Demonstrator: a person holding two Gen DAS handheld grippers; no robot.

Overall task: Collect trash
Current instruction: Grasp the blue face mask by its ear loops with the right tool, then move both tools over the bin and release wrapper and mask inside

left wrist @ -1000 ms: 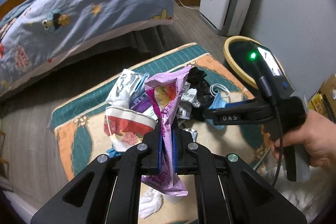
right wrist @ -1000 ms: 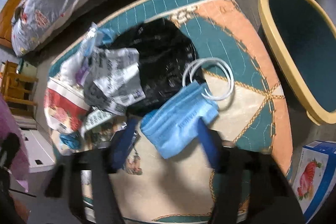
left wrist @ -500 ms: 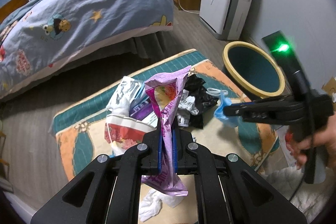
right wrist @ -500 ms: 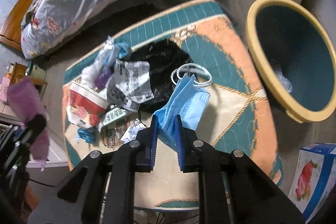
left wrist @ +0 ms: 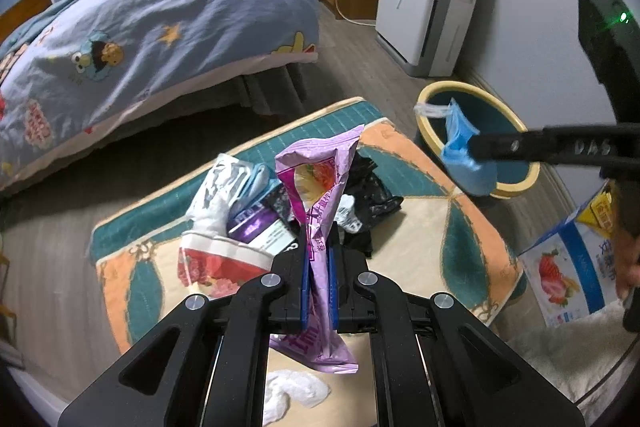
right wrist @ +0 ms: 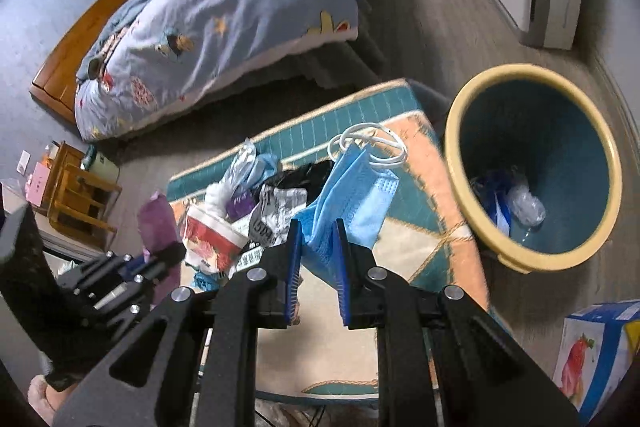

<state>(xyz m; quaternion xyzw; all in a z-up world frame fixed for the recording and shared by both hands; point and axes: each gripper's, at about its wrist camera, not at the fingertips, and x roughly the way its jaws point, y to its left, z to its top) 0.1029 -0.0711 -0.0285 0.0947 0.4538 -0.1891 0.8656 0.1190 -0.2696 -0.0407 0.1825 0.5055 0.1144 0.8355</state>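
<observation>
Hanging pinched between the right hand-held gripper (right wrist: 318, 247)'s blue pads, the blue face mask (right wrist: 352, 195) sits left of the yellow-rimmed bin (right wrist: 532, 259), seemingly lifted off the mat (right wrist: 424, 243). The left hand-held gripper (left wrist: 319, 283) is clamped on a purple snack wrapper (left wrist: 320, 219), above the trash pile (left wrist: 240, 223).

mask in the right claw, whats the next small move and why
Probably carry the mask sideways over the bin before opening. The right claw is shut on it and it hangs clear of the rug, with the bin's open mouth close beside it.
</observation>
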